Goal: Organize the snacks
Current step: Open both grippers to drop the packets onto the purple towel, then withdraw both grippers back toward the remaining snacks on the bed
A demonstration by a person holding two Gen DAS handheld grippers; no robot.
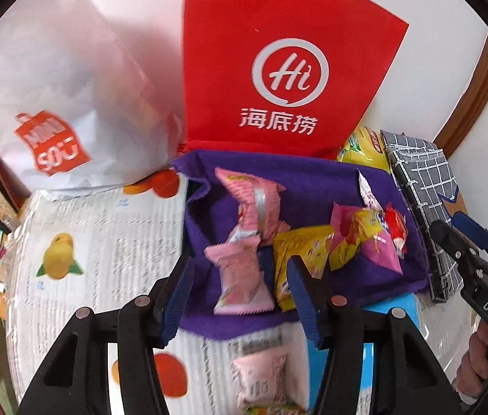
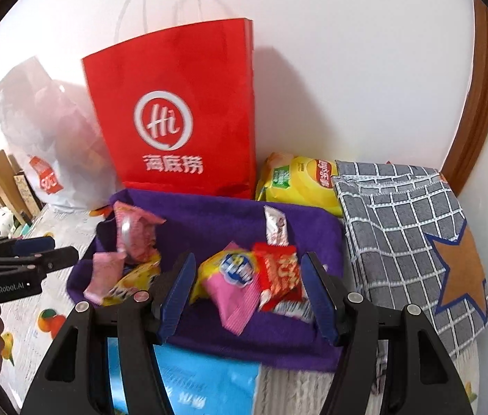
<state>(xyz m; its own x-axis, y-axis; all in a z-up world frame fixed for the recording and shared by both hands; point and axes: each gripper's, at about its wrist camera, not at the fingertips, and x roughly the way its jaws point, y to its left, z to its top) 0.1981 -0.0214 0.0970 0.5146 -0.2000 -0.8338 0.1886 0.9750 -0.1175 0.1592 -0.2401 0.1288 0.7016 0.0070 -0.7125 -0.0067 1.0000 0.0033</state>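
A purple felt basket (image 1: 313, 180) (image 2: 230, 214) holds several wrapped snacks: pink packets (image 1: 240, 269) (image 2: 137, 235), yellow packets (image 1: 299, 245) (image 2: 230, 269), a red one (image 2: 278, 273) and a small white one (image 2: 276, 228). Another pink packet (image 1: 261, 377) lies on the table in front of the basket. My left gripper (image 1: 240, 294) is open and empty at the basket's near left edge, over a pink packet. My right gripper (image 2: 247, 290) is open and empty over the basket's front, with the yellow, pink and red packets between its fingers.
A red paper bag (image 1: 285, 69) (image 2: 181, 121) and a white plastic bag (image 1: 54, 103) (image 2: 47, 145) stand behind the basket. A yellow chip bag (image 2: 299, 180) and a grey checked cloth (image 2: 410, 235) lie on the right. A blue pack (image 2: 206, 380) lies in front.
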